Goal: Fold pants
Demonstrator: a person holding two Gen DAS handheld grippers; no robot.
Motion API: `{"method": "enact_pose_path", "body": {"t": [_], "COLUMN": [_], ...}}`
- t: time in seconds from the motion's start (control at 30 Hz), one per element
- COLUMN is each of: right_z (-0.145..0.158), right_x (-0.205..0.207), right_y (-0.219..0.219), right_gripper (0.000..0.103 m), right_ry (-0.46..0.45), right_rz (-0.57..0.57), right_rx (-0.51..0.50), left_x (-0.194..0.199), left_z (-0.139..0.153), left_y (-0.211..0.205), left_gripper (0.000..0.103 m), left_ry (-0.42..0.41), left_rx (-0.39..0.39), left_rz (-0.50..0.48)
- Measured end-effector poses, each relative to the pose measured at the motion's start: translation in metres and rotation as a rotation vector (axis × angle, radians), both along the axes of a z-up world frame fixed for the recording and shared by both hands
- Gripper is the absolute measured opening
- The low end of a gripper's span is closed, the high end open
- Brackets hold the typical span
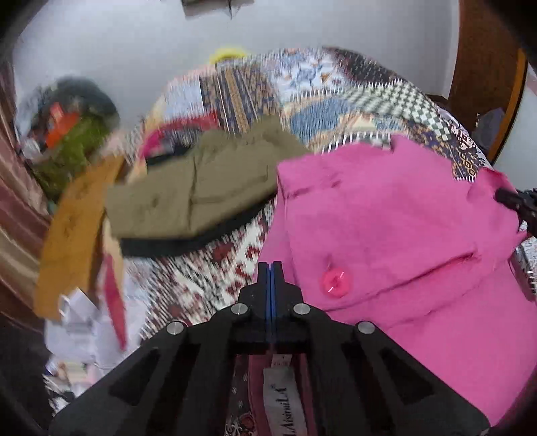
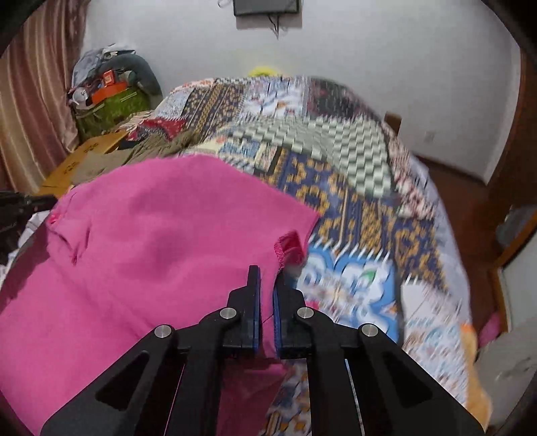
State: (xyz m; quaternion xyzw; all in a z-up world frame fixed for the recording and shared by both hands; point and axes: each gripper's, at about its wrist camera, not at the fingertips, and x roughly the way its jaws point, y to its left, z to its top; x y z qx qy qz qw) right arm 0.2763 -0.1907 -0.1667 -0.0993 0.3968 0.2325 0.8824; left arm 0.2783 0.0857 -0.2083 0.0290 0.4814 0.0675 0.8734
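A: L gripper [image 1: 272, 268] first, what's it doing?
B: Fingers pressed together, blue pads flat against each other. Pink cloth and a white label sit under/behind the fingers, so it looks clamped on the waist edge of the pink pants [image 1: 402, 234], tho the bite itself is hidden.
A: R gripper [image 2: 266, 278]?
B: Narrow gap btwn the fingers, pink fabric filling it. Clamped on the pants [image 2: 161, 241] near a stitched hem corner that curls up just past the tips.
A: Where are the pants overall?
B: Spread btwn the two grippers, draped over the near part of the patchwork bedspread [image 2: 335, 161]. Pink button [image 1: 337, 283] just R of the L tips. In the L view the other gripper shows at the far R edge of the cloth.
A: Farther out?
B: Olive garment [image 1: 201, 187] w/ a black band lies beyond the L tips, on the spread, well apart from the pink. Orange-brown cardboard [image 1: 70, 241] at the L side. Pile of bags in the far L corner [image 2: 110, 90], by the curtain [image 2: 33, 100]. White wall behind, dark screen [image 2: 266, 6] up top. Both views blurred.
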Motion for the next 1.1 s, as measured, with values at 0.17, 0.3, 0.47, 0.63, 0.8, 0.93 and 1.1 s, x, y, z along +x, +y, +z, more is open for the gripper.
{"method": "enact_pose_path", "body": {"t": [0.17,0.3,0.47,0.63,0.8,0.93,1.1], "right_z": [-0.018,-0.044,-0.025,0.006,0.025,0.024,0.009], "right_x": [0.020,0.029,0.031,0.024,0.032,0.052,0.076], "right_y": [0.002,-0.002,-0.012,-0.021,-0.025,-0.024,-0.018], "right_gripper": [0.005,0.006,0.023,0.044,0.054,0.056,0.056], "right_ry": [0.037,0.173,0.181,0.115,0.071,0.075,0.103], "right_rz": [-0.036,-0.053,-0.074,-0.077,-0.094,-0.107,-0.105], "right_rx": [-0.038,-0.040,-0.020,0.030,0.089,0.108,0.091], "left_x": [-0.007,-0.009,-0.002,0.018,0.048,0.075,0.101], "left_z": [-0.007,0.008,0.031,0.046,0.042,0.031,0.011], "left_y": [0.016,0.015,0.017,0.019,0.021,0.024,0.024], "left_gripper": [0.001,0.003,0.032,0.058,0.060,0.060,0.060], "left_ry": [0.044,0.019,-0.020,-0.060,-0.035,-0.017,0.021], "left_rx": [-0.087,-0.081,-0.097,-0.109,-0.134,-0.138,-0.160], "left_rz": [-0.003,-0.021,-0.039,-0.040,-0.052,-0.007,-0.001]}}
